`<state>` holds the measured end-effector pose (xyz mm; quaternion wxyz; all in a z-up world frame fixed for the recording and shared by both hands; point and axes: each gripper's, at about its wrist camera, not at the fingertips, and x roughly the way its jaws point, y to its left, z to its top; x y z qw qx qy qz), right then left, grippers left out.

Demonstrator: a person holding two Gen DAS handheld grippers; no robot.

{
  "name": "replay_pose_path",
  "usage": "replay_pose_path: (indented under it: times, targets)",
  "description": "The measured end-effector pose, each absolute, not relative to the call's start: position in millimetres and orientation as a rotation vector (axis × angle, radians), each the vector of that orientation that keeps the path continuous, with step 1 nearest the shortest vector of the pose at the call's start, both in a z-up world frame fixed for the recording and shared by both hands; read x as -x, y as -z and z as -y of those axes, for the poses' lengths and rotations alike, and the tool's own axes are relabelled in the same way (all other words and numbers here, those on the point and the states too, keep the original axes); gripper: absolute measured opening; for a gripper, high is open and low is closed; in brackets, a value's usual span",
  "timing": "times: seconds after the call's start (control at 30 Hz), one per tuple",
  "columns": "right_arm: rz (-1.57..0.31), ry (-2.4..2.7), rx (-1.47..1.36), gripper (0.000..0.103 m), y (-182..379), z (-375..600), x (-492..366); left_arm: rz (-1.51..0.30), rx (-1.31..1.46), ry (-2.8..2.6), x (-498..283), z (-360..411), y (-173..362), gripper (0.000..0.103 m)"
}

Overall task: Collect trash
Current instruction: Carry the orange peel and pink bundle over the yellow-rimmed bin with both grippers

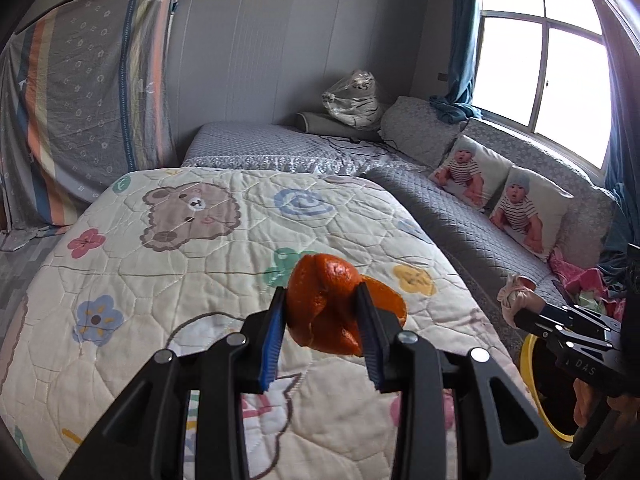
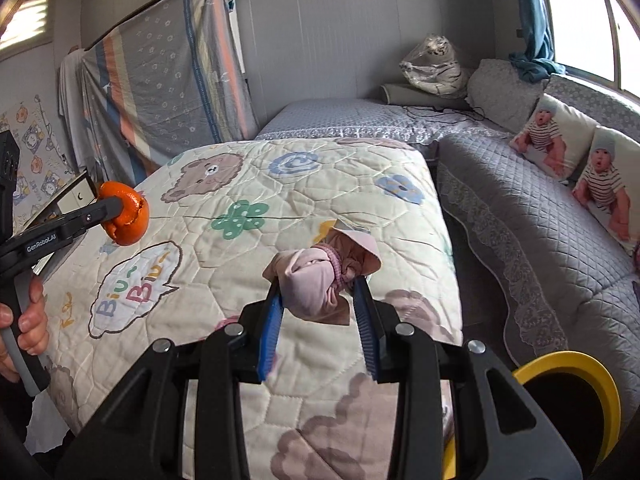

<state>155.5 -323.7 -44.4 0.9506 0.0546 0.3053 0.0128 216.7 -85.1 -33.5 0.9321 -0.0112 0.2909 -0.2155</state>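
Note:
My left gripper [image 1: 322, 308] is shut on an orange peel [image 1: 328, 304] and holds it above the cartoon-print quilt [image 1: 160, 280]. The peel also shows in the right wrist view [image 2: 126, 214], at the left, clamped in the left gripper [image 2: 116, 208]. My right gripper [image 2: 320, 300] is shut on a knotted pink cloth bundle [image 2: 316, 280] above the quilt [image 2: 240, 184]. That bundle shows in the left wrist view [image 1: 516, 298] at the right, held by the right gripper [image 1: 524, 308]. A bin with a yellow rim [image 2: 576, 364] stands low at the right, beside the bed; it also shows in the left wrist view [image 1: 528, 364].
A grey quilted sofa [image 2: 540, 216] with two baby-print cushions [image 2: 556, 136] runs along the right under the window. A second grey bed [image 1: 272, 144] with a plastic-wrapped plush toy [image 1: 354, 98] lies behind. A striped sheet [image 1: 88, 92] covers a wardrobe at the left.

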Motion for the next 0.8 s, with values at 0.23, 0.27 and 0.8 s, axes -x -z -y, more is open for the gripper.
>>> replay_pose_path:
  times: [0.23,0.27,0.8]
  targets:
    - [-0.571,0.117,-0.158,0.033,39,373,-108,-0.573,-0.023,0.568,-193,140,20,0.032]
    - [-0.568,0.137,-0.162,0.033,40,379,-102,-0.570,-0.030,0.586,-190,148,18,0.032]
    - [-0.586,0.417,-0.268,0.033,66,466,-11,-0.561,-0.162,0.875,-135,281,14,0.032]
